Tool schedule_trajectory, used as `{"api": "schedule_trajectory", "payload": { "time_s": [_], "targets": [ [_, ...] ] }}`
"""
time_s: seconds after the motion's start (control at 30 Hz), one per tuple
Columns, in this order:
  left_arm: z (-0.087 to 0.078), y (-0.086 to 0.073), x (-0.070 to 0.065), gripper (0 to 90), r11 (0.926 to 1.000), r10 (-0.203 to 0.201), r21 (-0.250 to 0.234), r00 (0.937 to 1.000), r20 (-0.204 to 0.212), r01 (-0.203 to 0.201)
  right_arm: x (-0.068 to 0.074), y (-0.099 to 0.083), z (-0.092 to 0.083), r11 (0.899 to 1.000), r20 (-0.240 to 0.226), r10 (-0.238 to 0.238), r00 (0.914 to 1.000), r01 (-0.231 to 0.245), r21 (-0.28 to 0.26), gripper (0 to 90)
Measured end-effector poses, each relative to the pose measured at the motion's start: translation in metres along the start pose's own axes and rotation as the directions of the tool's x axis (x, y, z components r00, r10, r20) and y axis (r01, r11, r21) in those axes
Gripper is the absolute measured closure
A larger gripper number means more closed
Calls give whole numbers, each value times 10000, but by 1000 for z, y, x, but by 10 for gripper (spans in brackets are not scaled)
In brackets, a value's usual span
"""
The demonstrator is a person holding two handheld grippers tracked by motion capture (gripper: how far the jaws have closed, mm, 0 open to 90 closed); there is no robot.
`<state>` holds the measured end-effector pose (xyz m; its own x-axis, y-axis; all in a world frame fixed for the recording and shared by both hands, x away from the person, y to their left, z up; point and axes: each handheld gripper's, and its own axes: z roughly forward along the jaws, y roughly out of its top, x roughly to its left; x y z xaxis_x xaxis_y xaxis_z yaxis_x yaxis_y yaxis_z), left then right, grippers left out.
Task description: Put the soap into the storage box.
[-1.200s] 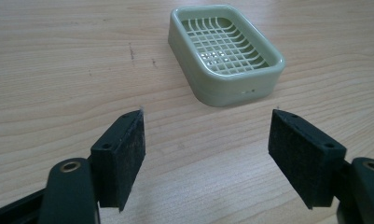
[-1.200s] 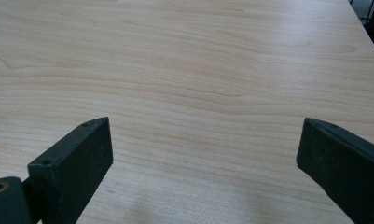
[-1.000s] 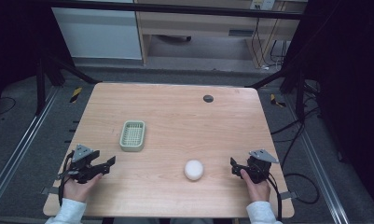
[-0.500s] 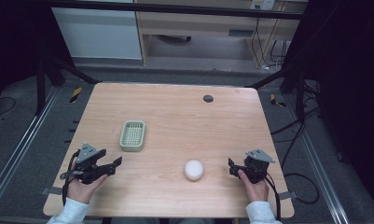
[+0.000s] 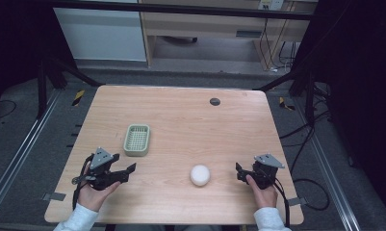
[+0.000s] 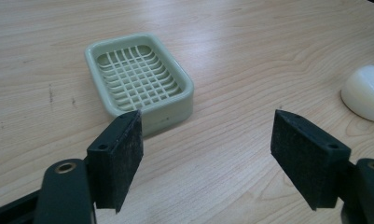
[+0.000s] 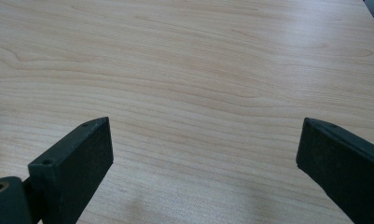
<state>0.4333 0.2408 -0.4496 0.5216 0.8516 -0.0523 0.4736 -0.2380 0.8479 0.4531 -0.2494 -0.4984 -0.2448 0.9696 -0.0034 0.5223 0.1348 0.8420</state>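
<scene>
High view looks down on a light wooden counter (image 5: 181,125) where the work seems barely begun: a pale green, rectangular plastic soap dish with a slatted grid floor (image 5: 136,140) sits empty left of centre, and a white, rounded bar of soap (image 5: 200,174) lies bare on the wood to its right and nearer the person, well apart from it. Nothing is lifted or held yet. Judging from this layout, the job is probably to set the soap in the dish, so the reach, the grasp, the carry and the placing all remain.

The left claw (image 5: 124,171) hovers near the dish's near edge, its jaws having just been opening, and they stand apart with nothing between them. In the left gripper view the left claw's pads (image 6: 117,158) frame bare wood, with the dish (image 6: 140,77) just beyond the left pad and the soap (image 6: 365,93) at the far right edge. The right claw (image 5: 240,172) is to the right of the soap, near it but not touching; in the right gripper view its jaws (image 7: 203,172) are wide apart over plain wood.

The soap looks smooth, domed and slightly glossy, likely slippery to pinch. Whether its underside is flat is hard to tell from these angles. The dish has a raised rim and rounded corners.
</scene>
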Motion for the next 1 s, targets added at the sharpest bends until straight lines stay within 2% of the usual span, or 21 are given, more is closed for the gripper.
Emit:
{"api": "schedule_trajectory", "payload": {
  "time_s": [0.63,1.0],
  "targets": [
    [9,25,-16,226,9974,689,175,9971,333,-695,-1,0,0,10000,12,-9,10000,9,37,40],
    [23,39,-36,222,9922,1188,274,9899,778,-1212,-2,0,0,9999,-16,19,10000,-18,103,39]
  ]
}}
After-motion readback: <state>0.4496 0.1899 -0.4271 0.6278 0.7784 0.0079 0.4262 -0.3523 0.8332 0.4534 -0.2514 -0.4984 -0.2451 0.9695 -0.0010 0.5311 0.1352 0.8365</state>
